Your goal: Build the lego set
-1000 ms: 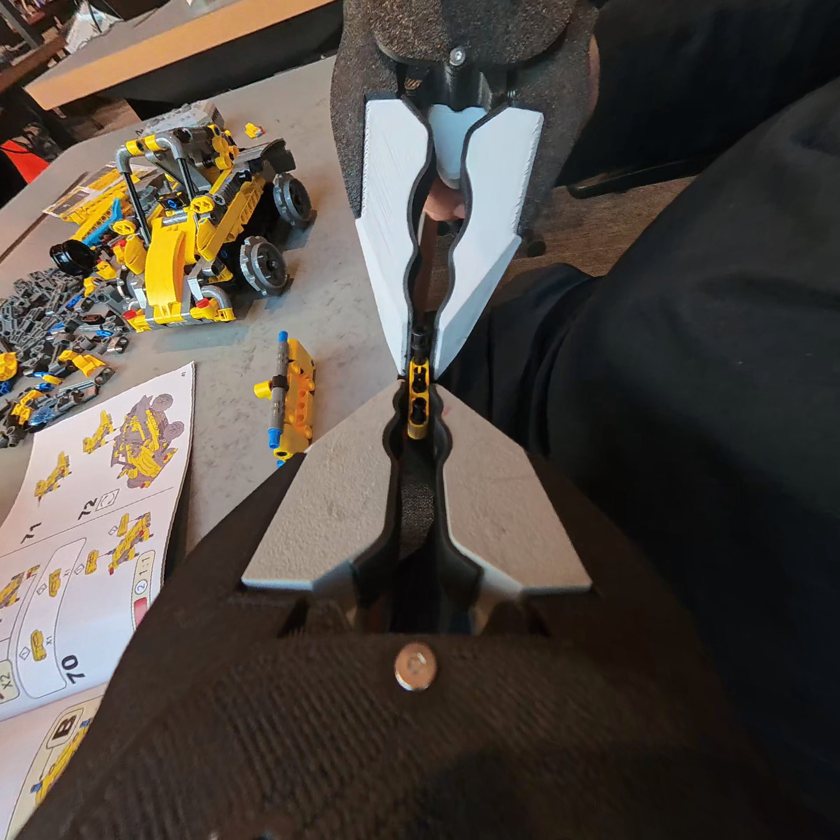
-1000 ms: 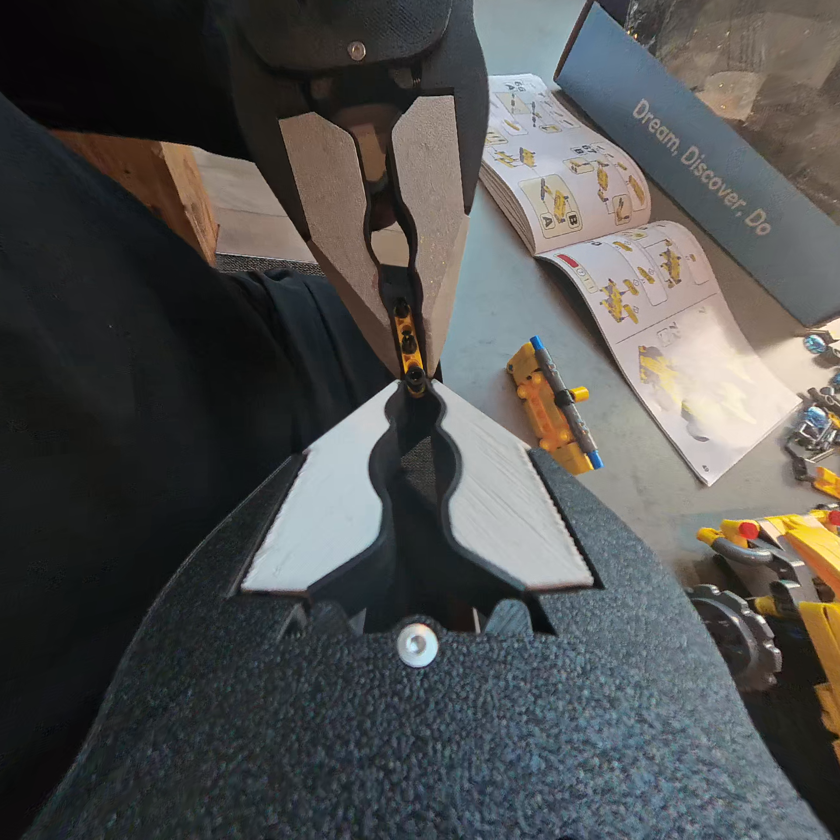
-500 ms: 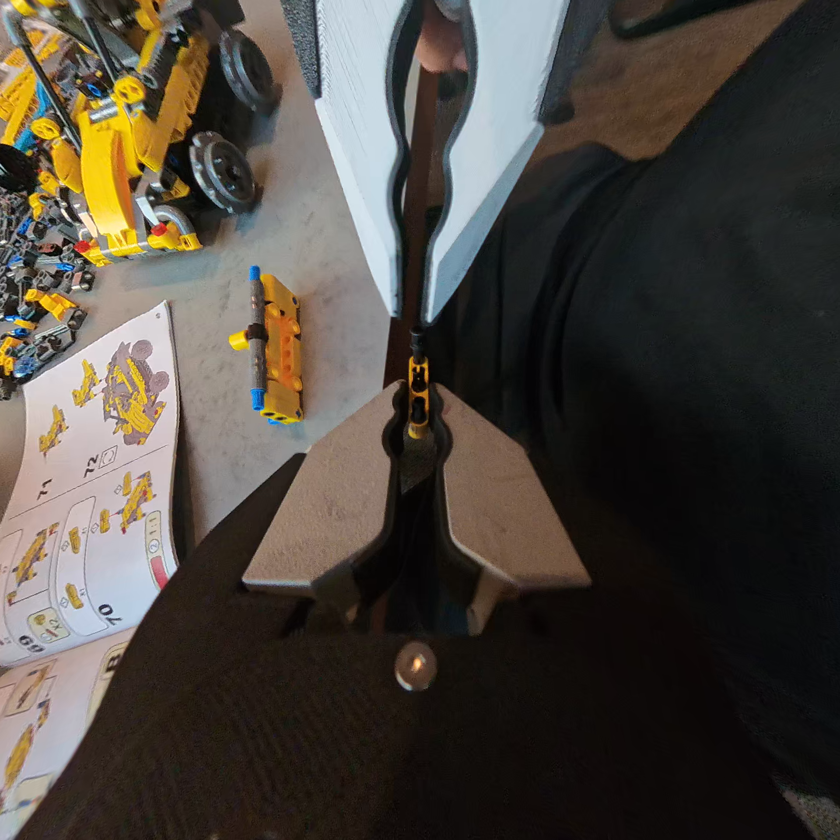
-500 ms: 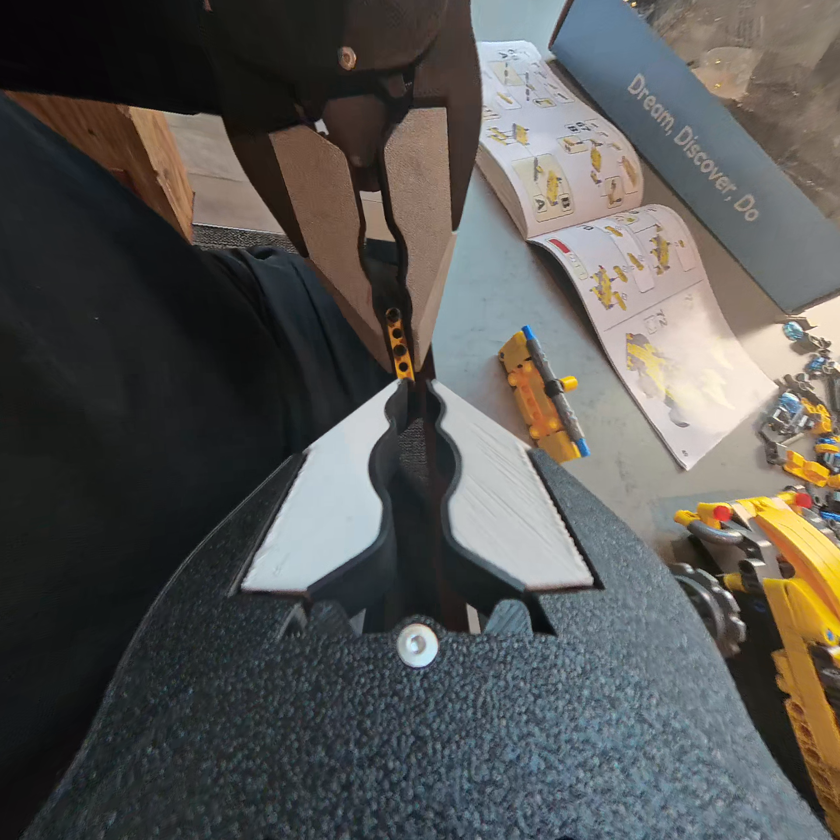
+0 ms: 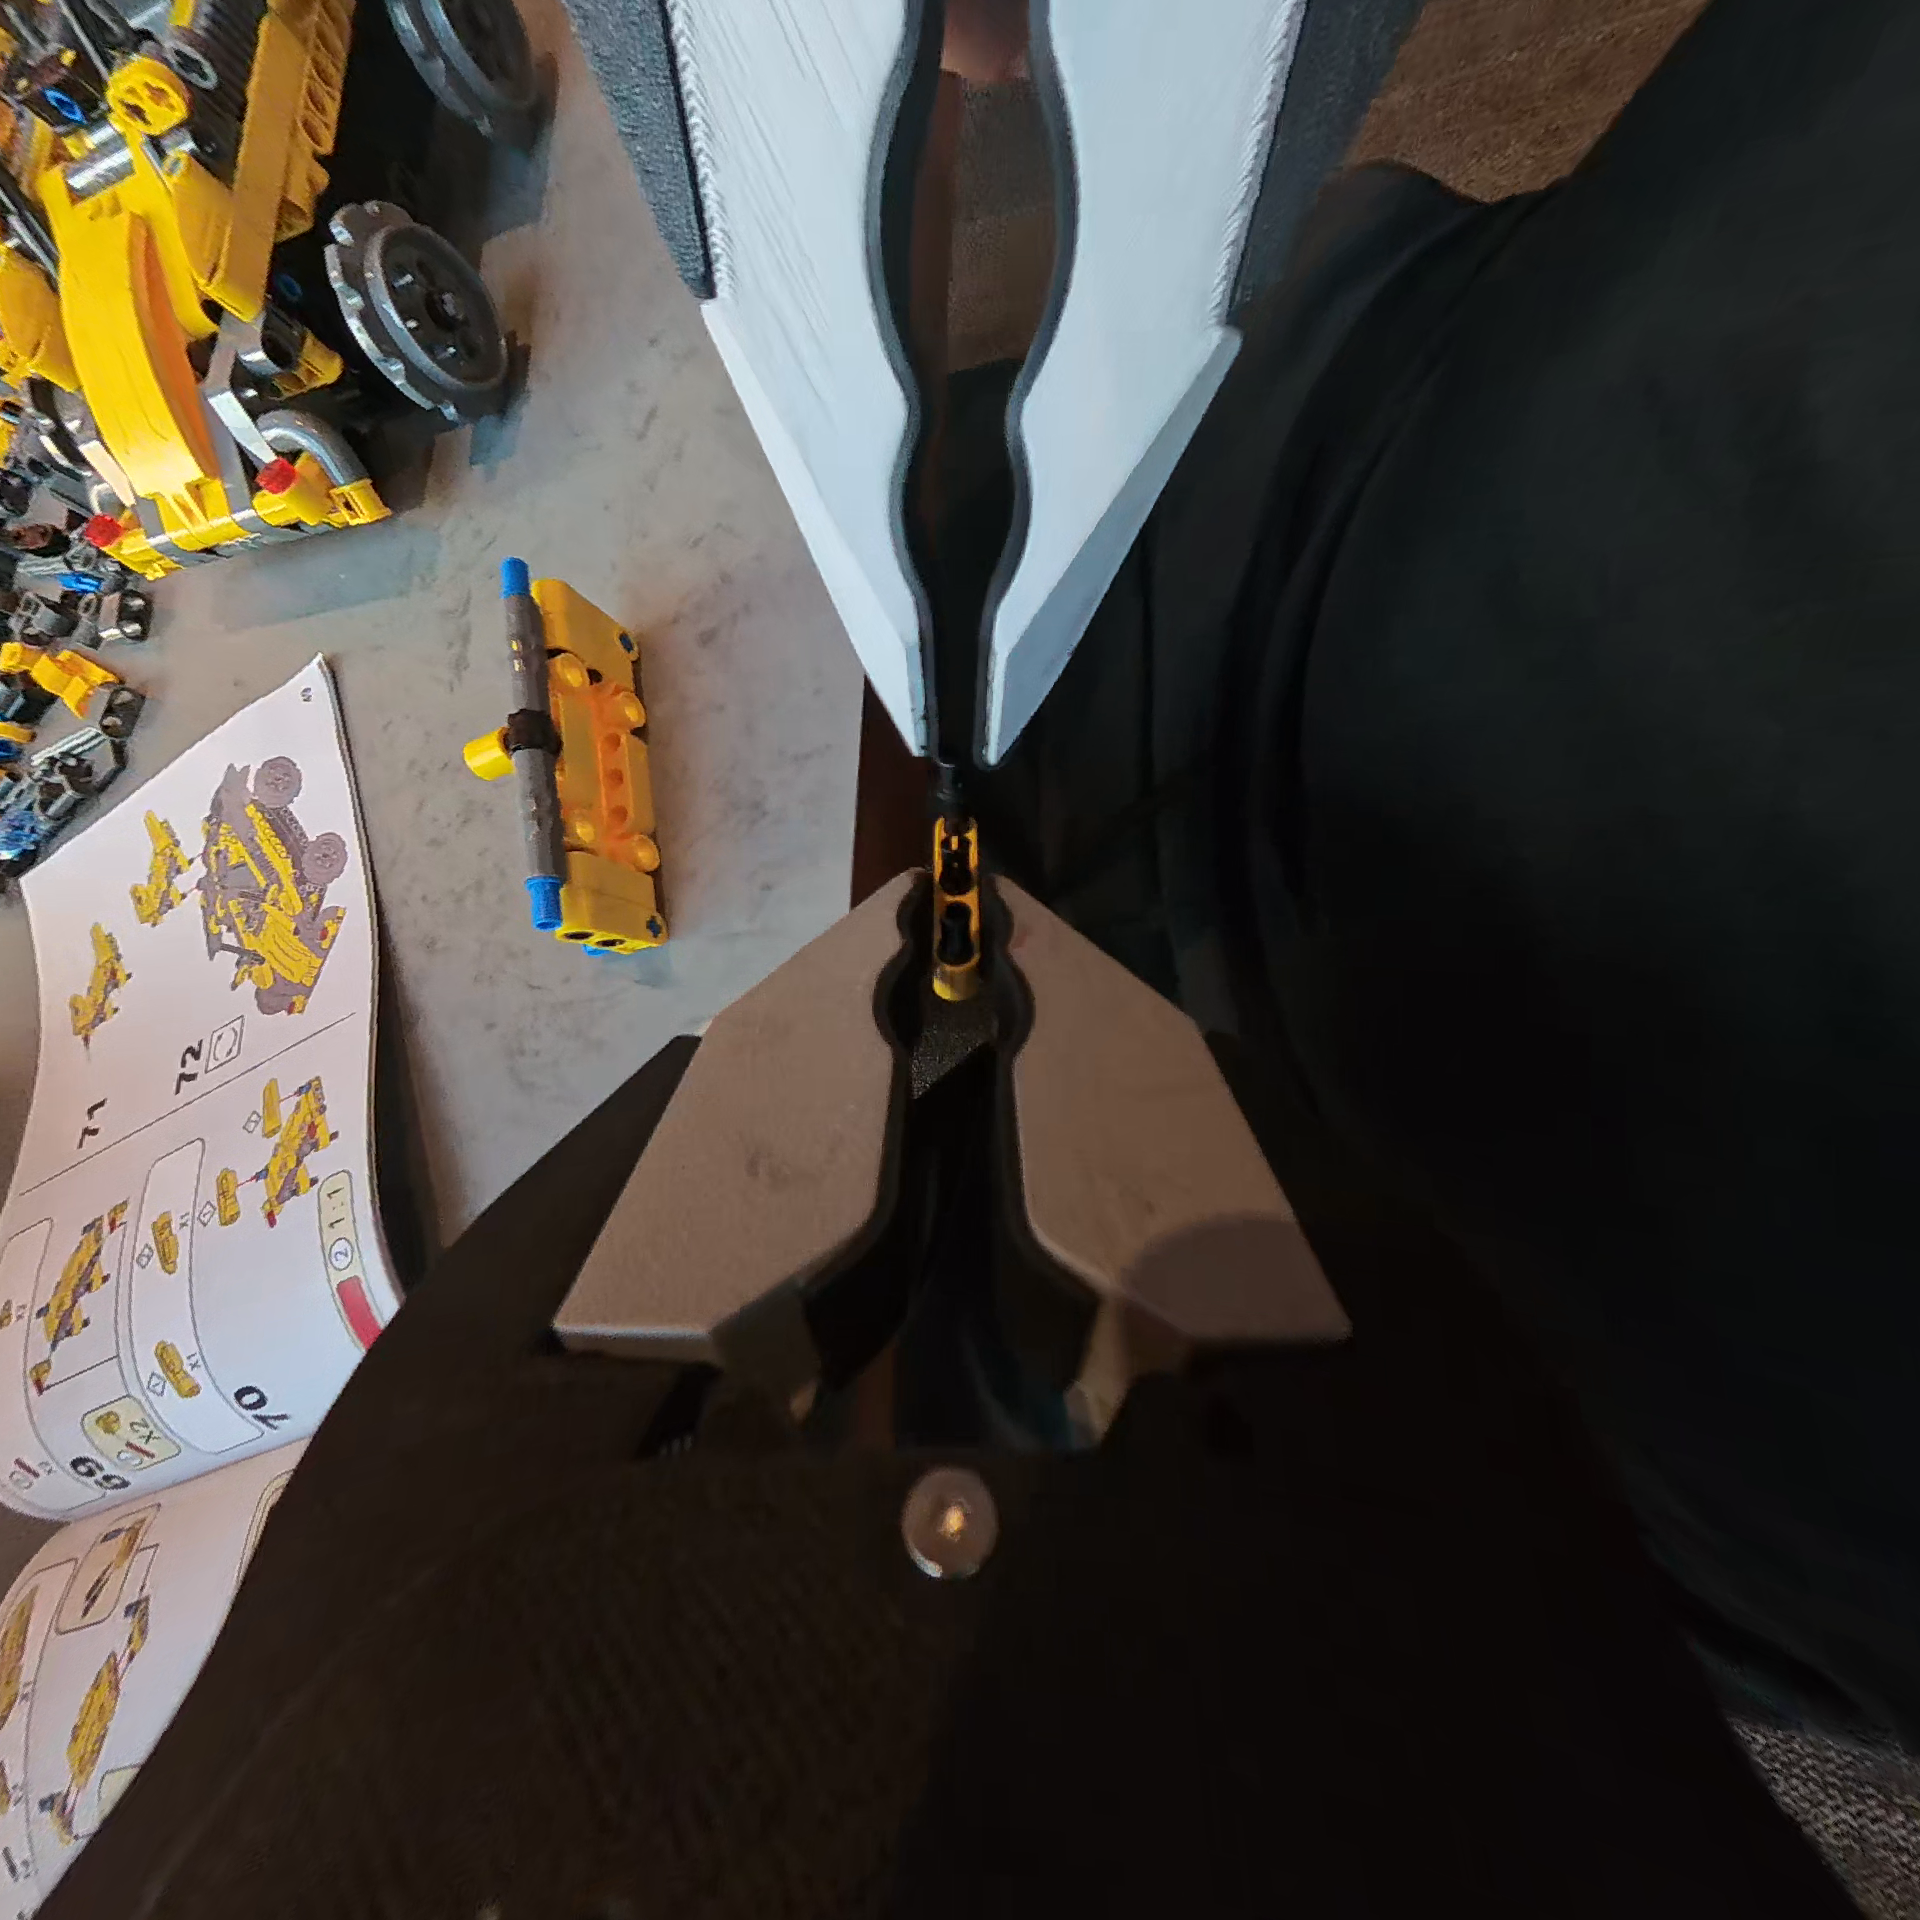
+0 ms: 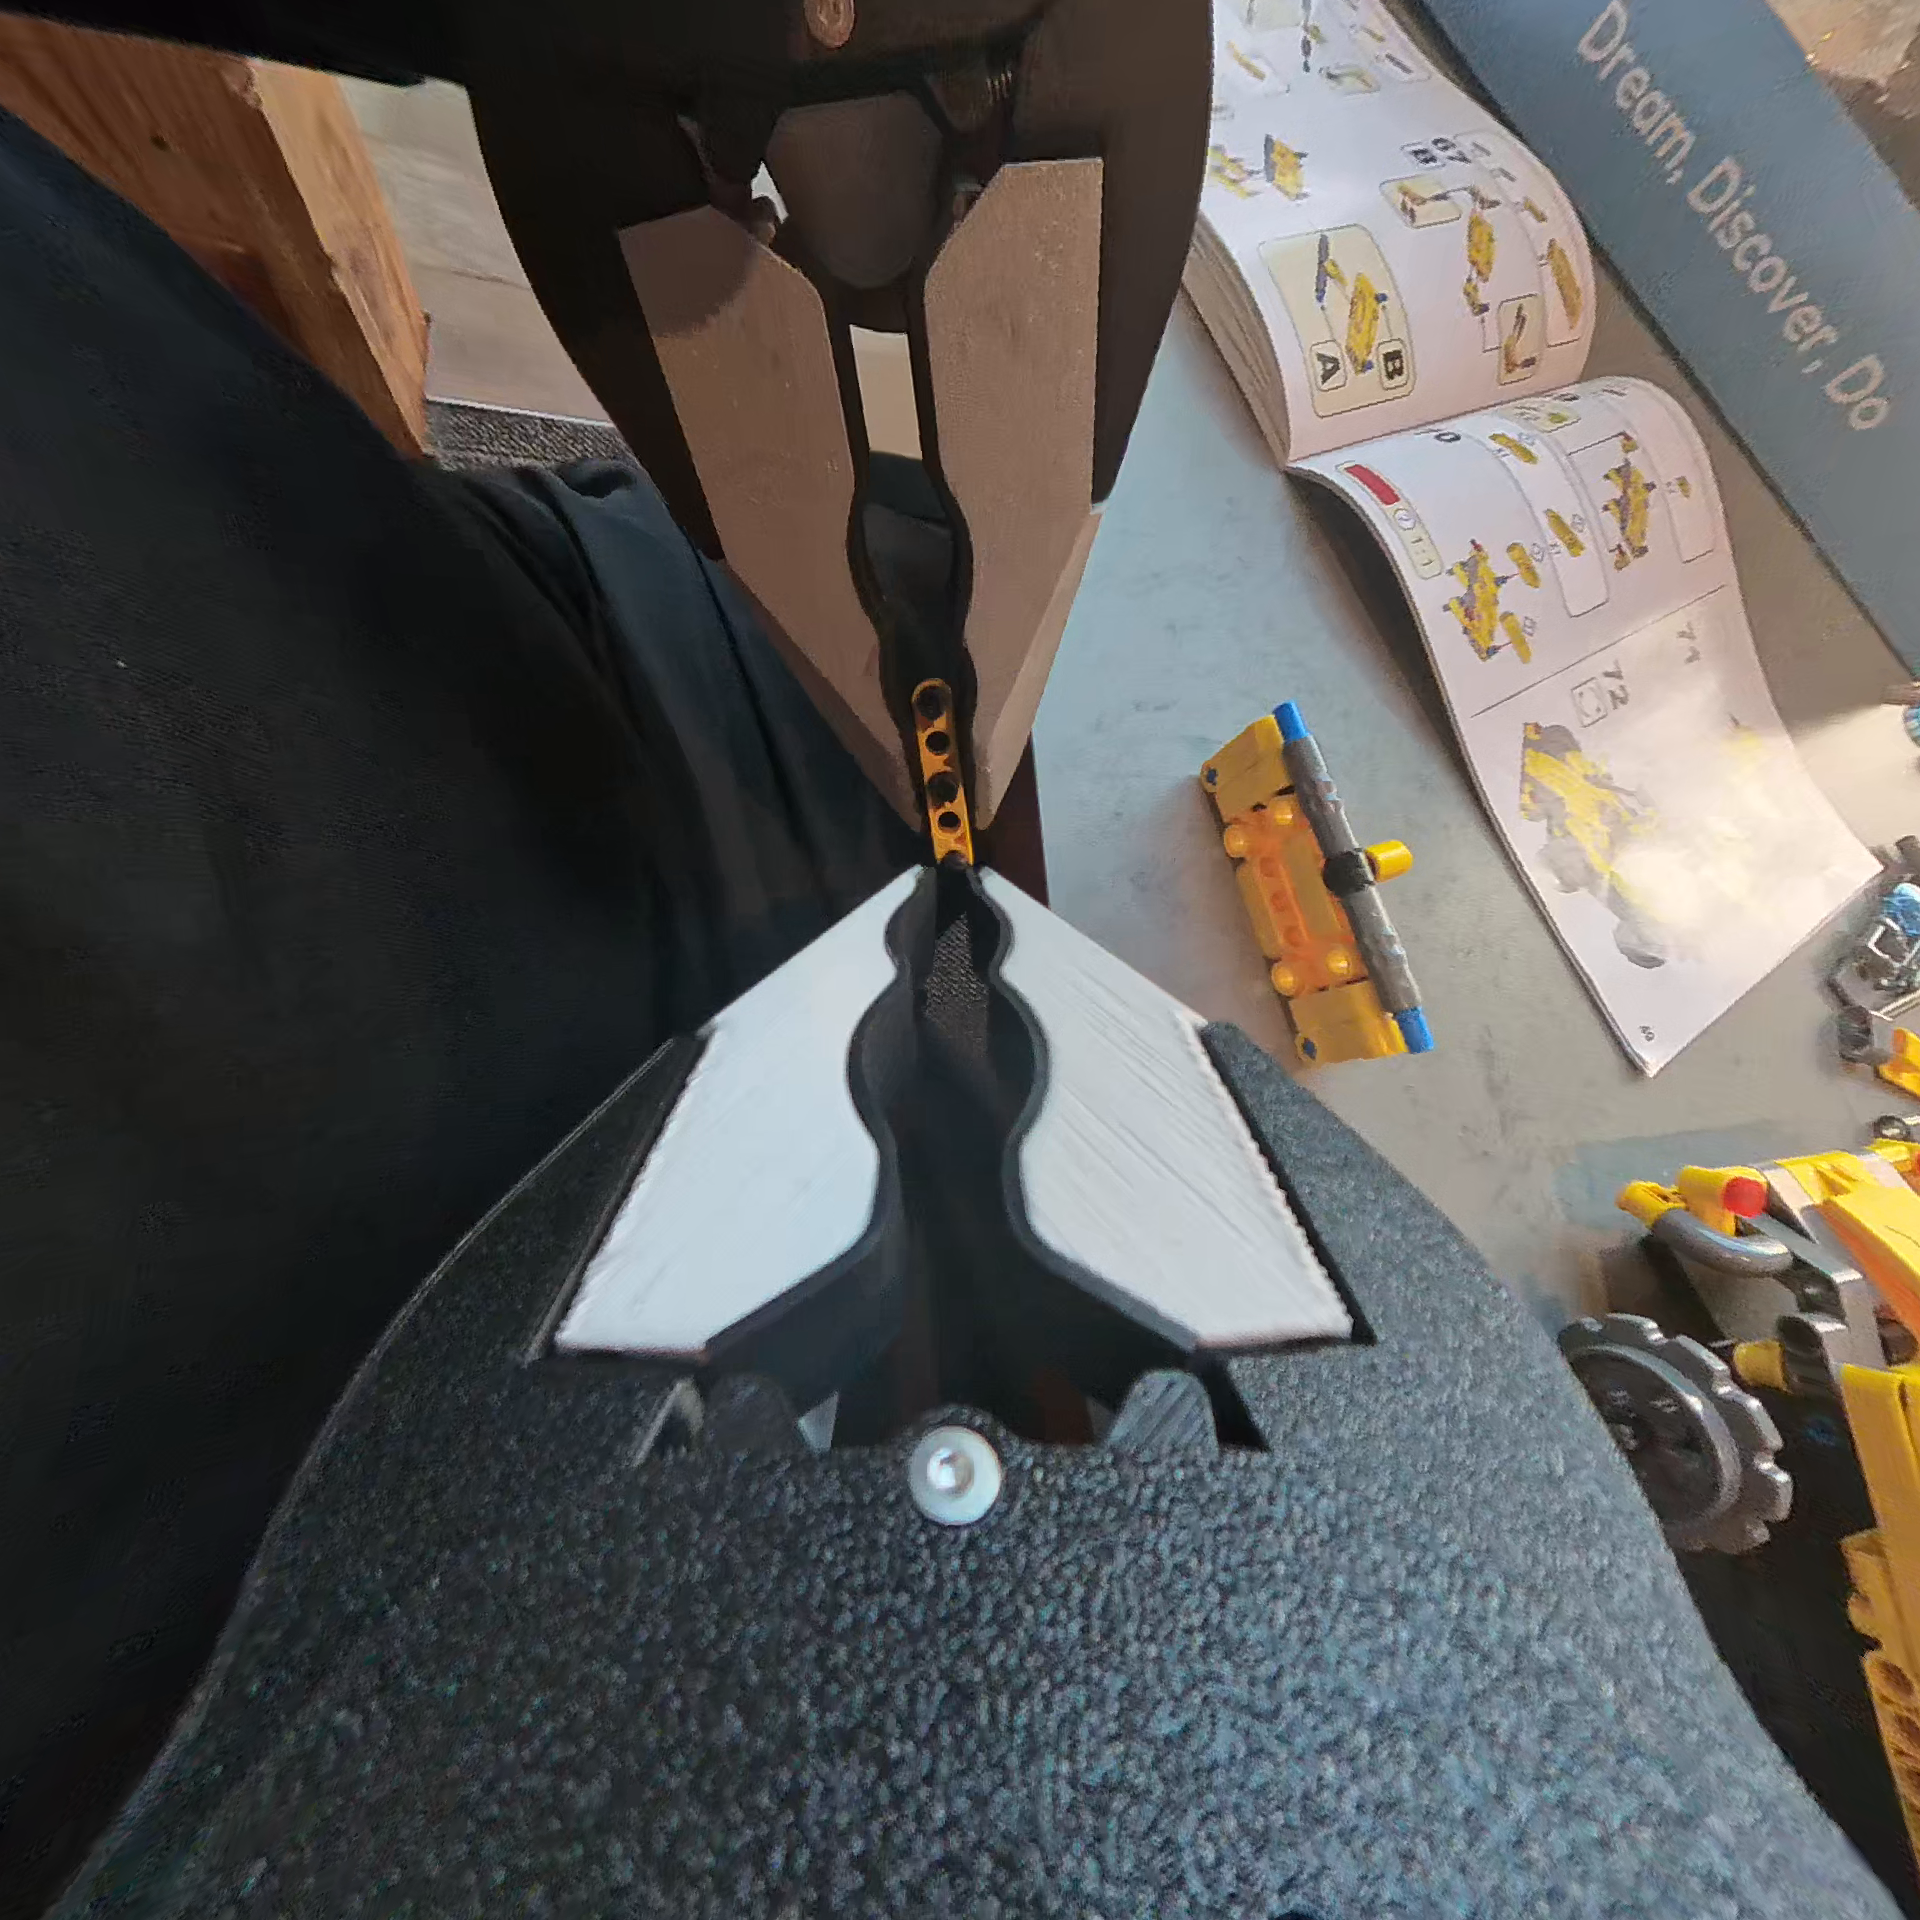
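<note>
Half-hidden yellow beam point(image 5: 954, 914) between jaws

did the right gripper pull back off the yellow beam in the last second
Yes. The right gripper has backed away from the yellow beam, which the left gripper holds; only a black pin spans the gap.

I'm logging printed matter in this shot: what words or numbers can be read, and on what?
I don't copy writing out; these bear it.
Open instruction booklet: printed numbers beside build drawings, legible.
Dark blue board beyond the booklet: one line of pale lettering, legible.
No other writing shows.
</note>
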Action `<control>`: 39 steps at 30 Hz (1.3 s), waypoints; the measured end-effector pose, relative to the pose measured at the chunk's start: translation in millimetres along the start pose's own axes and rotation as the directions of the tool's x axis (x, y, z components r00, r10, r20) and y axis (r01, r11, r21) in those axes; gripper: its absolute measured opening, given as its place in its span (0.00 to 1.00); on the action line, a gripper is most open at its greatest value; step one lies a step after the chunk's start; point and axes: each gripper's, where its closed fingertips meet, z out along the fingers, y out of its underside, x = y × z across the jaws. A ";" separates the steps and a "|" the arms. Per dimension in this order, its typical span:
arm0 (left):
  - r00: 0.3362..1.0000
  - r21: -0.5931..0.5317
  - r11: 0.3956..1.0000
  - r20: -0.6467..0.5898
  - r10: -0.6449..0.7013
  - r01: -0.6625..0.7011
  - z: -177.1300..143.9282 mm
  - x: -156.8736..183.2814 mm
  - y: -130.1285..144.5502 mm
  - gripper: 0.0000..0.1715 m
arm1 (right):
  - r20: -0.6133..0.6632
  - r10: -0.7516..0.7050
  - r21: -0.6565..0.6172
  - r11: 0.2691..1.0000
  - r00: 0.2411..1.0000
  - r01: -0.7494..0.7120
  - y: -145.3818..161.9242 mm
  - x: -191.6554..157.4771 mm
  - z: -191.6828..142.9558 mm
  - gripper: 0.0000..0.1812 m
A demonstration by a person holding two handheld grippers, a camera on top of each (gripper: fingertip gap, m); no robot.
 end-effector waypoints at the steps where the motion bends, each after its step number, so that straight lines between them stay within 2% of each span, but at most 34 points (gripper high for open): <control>1: 1.000 0.001 1.000 -0.004 0.002 -0.002 1.0 1.2 0.1 0.03 | -0.010 -0.011 -0.006 1.000 1.000 0.011 0.2 0.2 0.2 0.04; 4: 1.000 0.007 1.000 -0.008 0.002 -0.002 1.9 2.4 -2.2 0.03 | -0.020 -0.019 -0.009 1.000 1.000 0.019 -0.2 1.0 0.1 0.08; 9: 1.000 0.020 1.000 0.003 0.023 -0.023 2.9 6.1 -4.4 0.03 | 0.020 -0.012 0.005 1.000 1.000 0.012 -1.9 -7.2 4.1 0.00; 15: 0.999 0.067 0.997 0.038 0.025 -0.028 -1.0 0.7 -13.2 0.03 | -0.026 -0.042 0.016 0.999 0.999 0.043 -6.2 -1.5 1.0 0.00; 22: 0.997 0.062 0.998 0.070 -0.005 0.001 -3.6 -7.5 -9.8 0.03 | -0.045 -0.011 0.041 0.999 0.999 0.013 -6.5 10.1 -15.0 0.03; 26: 0.996 0.095 0.995 0.084 0.002 -0.010 -7.8 -9.4 -18.1 0.02 | -0.039 -0.027 0.007 1.000 0.999 0.028 -3.3 7.7 -12.2 0.06; 28: 0.997 0.096 0.995 0.078 0.012 -0.019 -7.8 -7.4 -17.9 0.02 | -0.041 -0.033 -0.006 0.999 0.999 0.033 -1.3 6.8 -10.7 0.04; 33: 0.995 0.053 0.997 0.087 0.043 -0.048 -3.7 -13.2 -13.6 0.03 | -0.068 -0.035 -0.029 0.999 0.997 0.033 3.1 12.5 -5.8 0.04; 35: 0.998 0.045 0.998 0.052 0.038 -0.041 -3.5 -13.1 -14.7 0.03 | -0.061 -0.012 -0.014 1.000 0.998 0.012 0.2 14.9 -7.1 0.07; 39: 0.998 0.019 0.999 0.042 0.039 -0.040 -2.3 -18.8 -12.4 0.02 | -0.069 -0.020 -0.021 1.000 0.997 0.018 0.9 18.4 -6.5 0.04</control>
